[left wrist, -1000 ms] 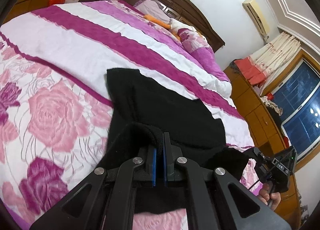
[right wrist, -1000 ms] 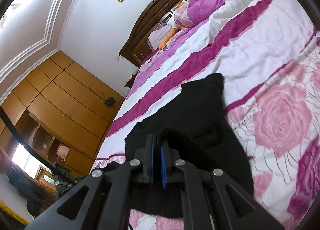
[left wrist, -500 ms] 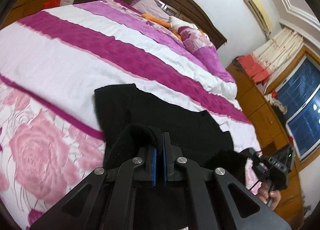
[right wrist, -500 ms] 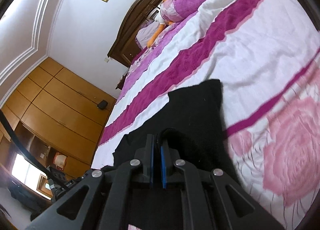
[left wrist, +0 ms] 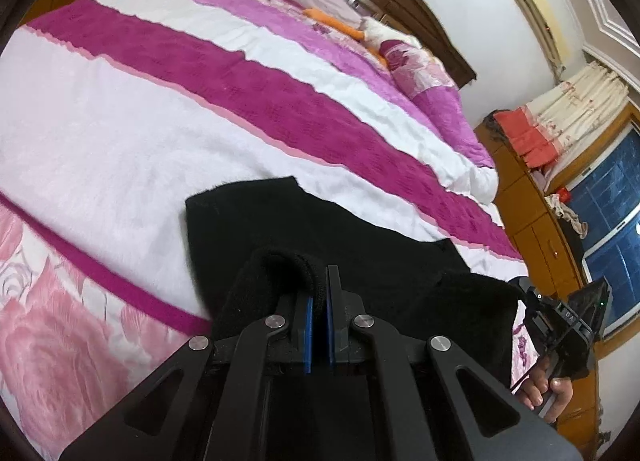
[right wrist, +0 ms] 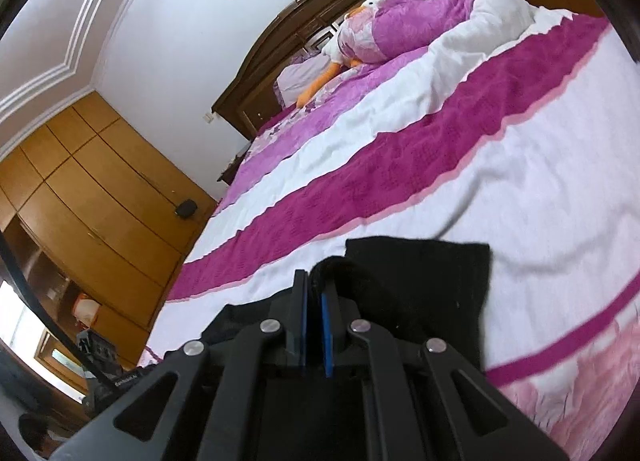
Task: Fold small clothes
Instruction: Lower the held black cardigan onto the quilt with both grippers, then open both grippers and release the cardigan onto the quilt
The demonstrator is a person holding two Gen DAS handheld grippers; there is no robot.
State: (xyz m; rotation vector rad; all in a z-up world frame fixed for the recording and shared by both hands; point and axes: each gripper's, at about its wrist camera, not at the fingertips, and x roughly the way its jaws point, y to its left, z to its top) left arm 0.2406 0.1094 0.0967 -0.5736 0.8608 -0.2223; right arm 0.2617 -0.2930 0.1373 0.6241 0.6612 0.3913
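Note:
A small black garment (left wrist: 320, 237) lies on the bed's white and magenta striped blanket (left wrist: 120, 133). My left gripper (left wrist: 319, 289) is shut on a fold of its near edge, with black cloth bunched over the left finger. My right gripper (right wrist: 314, 289) is shut on another fold of the same garment (right wrist: 420, 285), whose far corner lies flat on the blanket (right wrist: 520, 189). The right gripper also shows in the left wrist view (left wrist: 560, 325), held by a hand at the garment's right end.
A dark wooden headboard (right wrist: 320, 21) and pillows with an orange and white plush toy (left wrist: 360, 29) are at the far end of the bed. Wooden wardrobes (right wrist: 80, 189) stand on one side, a window and cabinet (left wrist: 600, 229) on the other.
Both grippers have moved forward up the bed with the garment's near edge in them, carrying it over the rest of the garment. The rose-patterned part of the blanket has dropped back.

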